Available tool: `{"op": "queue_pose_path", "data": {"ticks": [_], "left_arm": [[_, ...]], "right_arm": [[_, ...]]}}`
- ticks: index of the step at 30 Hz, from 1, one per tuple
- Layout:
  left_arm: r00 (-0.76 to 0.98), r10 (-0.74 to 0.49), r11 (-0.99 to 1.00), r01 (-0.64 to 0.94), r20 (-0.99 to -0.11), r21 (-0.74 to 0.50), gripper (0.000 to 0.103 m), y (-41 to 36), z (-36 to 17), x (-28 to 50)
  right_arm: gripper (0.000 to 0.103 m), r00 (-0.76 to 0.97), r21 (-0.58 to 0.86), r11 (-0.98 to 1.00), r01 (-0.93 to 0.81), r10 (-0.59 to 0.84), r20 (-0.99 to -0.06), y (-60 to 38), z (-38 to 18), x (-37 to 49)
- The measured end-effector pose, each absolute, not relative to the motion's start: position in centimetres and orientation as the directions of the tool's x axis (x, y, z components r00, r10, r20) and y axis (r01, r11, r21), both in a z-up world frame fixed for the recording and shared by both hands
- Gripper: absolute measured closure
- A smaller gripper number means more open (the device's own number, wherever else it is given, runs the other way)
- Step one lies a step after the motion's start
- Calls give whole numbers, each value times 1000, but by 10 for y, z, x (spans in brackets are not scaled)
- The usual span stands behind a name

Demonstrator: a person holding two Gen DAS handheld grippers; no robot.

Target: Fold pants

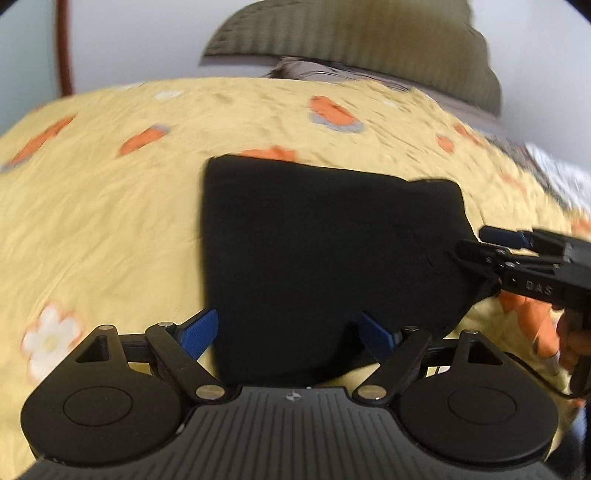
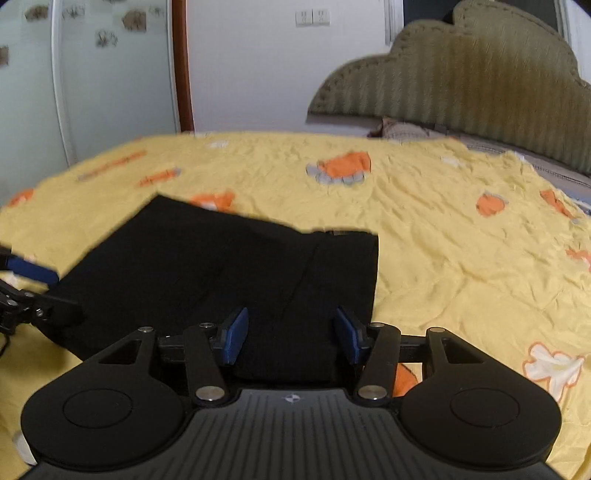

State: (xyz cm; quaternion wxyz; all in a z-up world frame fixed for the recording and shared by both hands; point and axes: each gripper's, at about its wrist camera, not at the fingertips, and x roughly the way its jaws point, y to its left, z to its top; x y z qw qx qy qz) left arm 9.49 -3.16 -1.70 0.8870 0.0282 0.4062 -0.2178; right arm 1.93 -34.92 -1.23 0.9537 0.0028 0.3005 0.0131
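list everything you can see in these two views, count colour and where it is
pants: 1, black, folded flat on the bedspread, in front of both grippers
bedspread: 1, yellow with orange and white flower print, covering the bed
headboard: 1, olive green, padded, at the far end of the bed
pillow: 1, grey-brown, below the headboard
wall switches: 2, white, on the far wall
glass door: 1, frosted, far left
left gripper: 1, black with blue pads, jaws open at the pants' near edge
right gripper: 1, black with blue pads, jaws open over the pants
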Motion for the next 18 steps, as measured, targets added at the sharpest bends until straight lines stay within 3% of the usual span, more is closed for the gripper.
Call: {"op": "queue_pose_path", "data": {"ticks": [4,8,14,18], "left_arm": [[550,-355,902,413,-756,-123,18,-6,-19,87],[588,-299,889,458,-752,4,18,-2,-26,70],[711,-201,877,437,-674,200,17,-13,-32,63],[710,-169,888,411,-684,207,17,-6,-38,64]], "right_arm": [[52,824,15,998,-67,64,-563,-331,-7,21],[52,815,26,990,-137,128,-565,-307,-10,30],[52,797,14,991,-130,113,-593,-291,-21,43],[44,795,14,993,-115,100,-598,-293,-26,44]]}}
